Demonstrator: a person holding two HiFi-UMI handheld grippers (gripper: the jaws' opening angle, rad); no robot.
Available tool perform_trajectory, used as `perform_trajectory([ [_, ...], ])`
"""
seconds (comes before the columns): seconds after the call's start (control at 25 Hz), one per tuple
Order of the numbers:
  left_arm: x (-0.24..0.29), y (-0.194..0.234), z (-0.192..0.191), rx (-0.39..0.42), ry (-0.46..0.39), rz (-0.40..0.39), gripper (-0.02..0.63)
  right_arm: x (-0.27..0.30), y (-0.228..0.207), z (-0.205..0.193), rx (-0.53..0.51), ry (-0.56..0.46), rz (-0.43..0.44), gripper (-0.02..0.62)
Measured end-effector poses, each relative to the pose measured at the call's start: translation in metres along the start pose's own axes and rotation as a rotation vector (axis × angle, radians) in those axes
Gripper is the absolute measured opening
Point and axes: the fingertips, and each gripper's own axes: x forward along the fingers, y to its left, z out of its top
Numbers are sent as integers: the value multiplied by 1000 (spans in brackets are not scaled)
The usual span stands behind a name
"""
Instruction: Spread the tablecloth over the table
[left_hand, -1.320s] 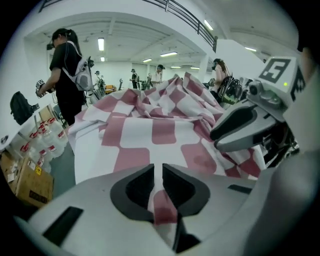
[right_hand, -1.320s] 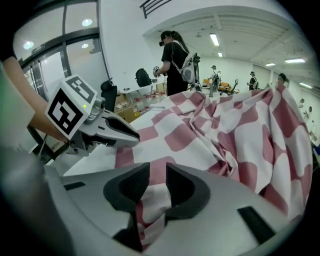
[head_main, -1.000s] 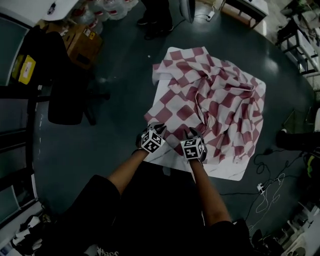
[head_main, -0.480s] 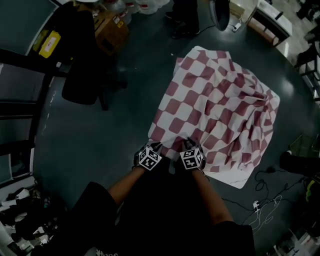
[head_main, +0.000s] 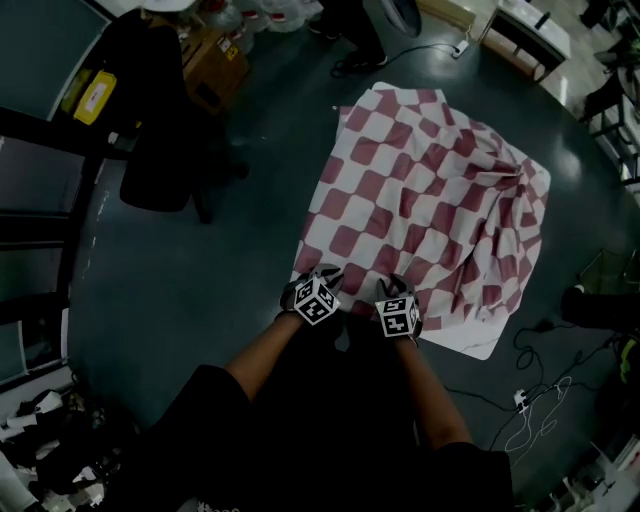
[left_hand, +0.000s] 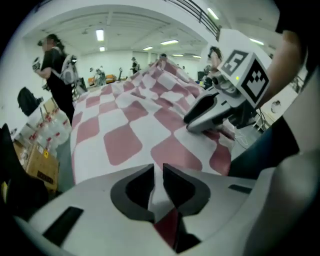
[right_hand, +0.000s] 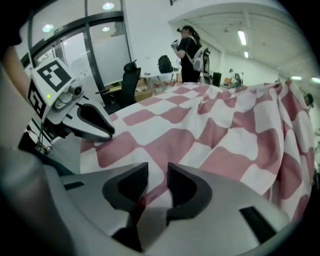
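head view only: the whole checked tablecloth (head_main: 430, 190) lies over the worktop (head_main: 478, 346), flat on its left half, bunched in folds toward the right, with a bare white corner of worktop at lower right. the left gripper (head_main: 325, 273) and right gripper (head_main: 396, 287) sit side by side at the cloth's near edge.

left gripper view: the left gripper (left_hand: 157, 182) has its jaws nearly together, clamped on the cloth edge (left_hand: 130, 115); the right gripper (left_hand: 200, 117) shows at right. right gripper view: the right gripper (right_hand: 156, 187) has just been opening its jaws slightly, the cloth hem (right_hand: 225, 130) pinched between them; the left gripper (right_hand: 97, 125) shows at left.

only these two views show a person with a backpack (left_hand: 56, 67) standing beyond the cloth.

a cardboard box (head_main: 215, 60) stands at upper left; its contents can't be made out.
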Motion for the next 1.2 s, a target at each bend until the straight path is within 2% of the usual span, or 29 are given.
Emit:
perform_trajectory([
  [0.08, -1, -7, -10, 36, -26, -19, 52, -1, 7, -8, -5, -28, -20, 133],
  [0.24, -15, -12, -30, 35, -57, -35, 52, -3, 29, -16, 91, -63, -50, 133],
  [0.4, -33, -20, -52, 32, -48, -37, 52, -6, 58, -24, 157, -44, -57, 133],
  [0.48, -36, -26, -61, 29, -27, -50, 52, -8, 65, -24, 150, -31, -39, 153],
  [0.56, -37, -30, -61, 34, -14, -68, 52, -22, 59, -18, 146, -65, -38, 158],
  [0.72, -40, -37, -27, 16, -99, -81, 52, -78, 10, -23, 201, -164, -116, 143],
  [0.8, -40, -50, 2, 14, -161, -92, 52, -108, -29, -43, 241, -188, -196, 124],
  [0.92, -32, -83, 51, 56, -239, -120, 52, -151, -98, -86, 313, -197, -345, 78],
  [1.0, -21, -110, 82, 78, -273, -145, 52, -170, -142, -118, 385, -191, -404, 75],
  [1.08, -1, -139, 108, 90, -279, -167, 52, -180, -185, -149, 452, -177, -428, 75],
  [1.2, 32, -187, 122, 86, -208, -179, 52, -184, -228, -198, 485, -130, -412, 92],
])
